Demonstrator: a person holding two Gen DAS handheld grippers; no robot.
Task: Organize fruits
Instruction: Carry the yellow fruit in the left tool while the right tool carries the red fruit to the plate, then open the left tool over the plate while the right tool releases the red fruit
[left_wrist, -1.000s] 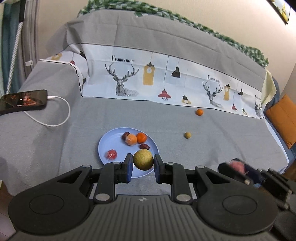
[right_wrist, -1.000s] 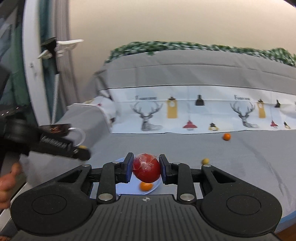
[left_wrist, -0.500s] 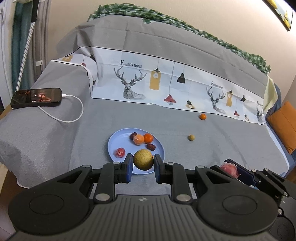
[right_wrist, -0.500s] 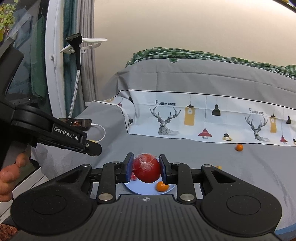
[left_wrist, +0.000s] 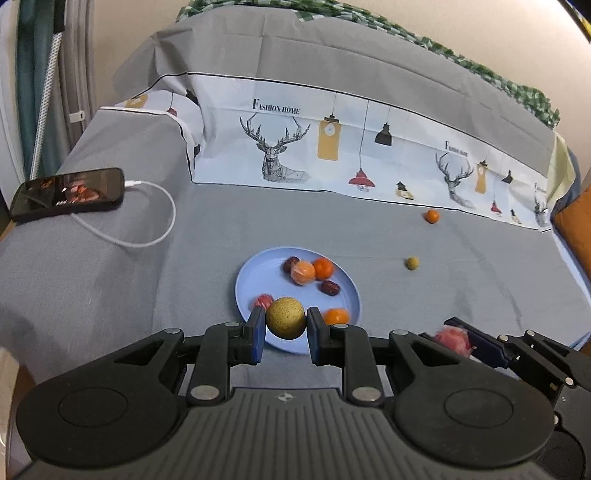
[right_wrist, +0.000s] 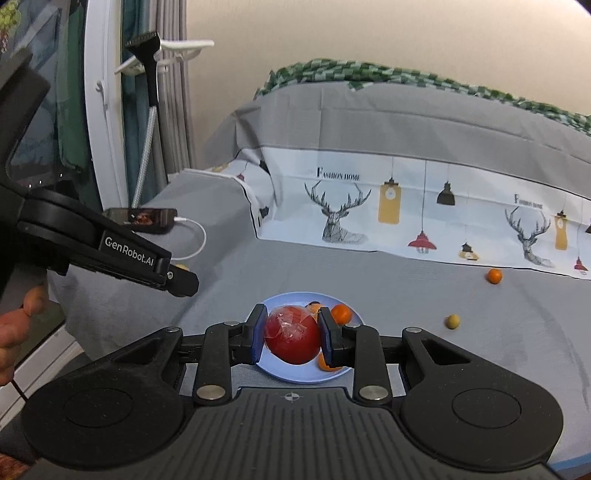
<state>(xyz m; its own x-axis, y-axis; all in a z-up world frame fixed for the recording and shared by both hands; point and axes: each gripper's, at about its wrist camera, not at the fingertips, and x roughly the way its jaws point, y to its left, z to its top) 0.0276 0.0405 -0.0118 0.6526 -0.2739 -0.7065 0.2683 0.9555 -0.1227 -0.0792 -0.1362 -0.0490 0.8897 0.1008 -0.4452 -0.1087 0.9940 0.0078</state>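
Note:
A light blue plate lies on the grey sheet and holds several small fruits, among them an orange and a dark date. My left gripper is shut on a yellow-green round fruit, held above the plate's near rim. In the right wrist view my right gripper is shut on a red fruit wrapped in clear film, over the plate. The right gripper with its red fruit also shows low right in the left wrist view. A small orange and a small green fruit lie loose on the sheet.
A phone on a white charging cable lies at the left of the bed. A printed deer cloth covers the raised back. An orange cushion sits at the right edge. A hand holds the left gripper's handle.
Both grippers have come forward and lower towards the plate, each still holding its fruit. The plate and phone now look nearer and larger in both views.

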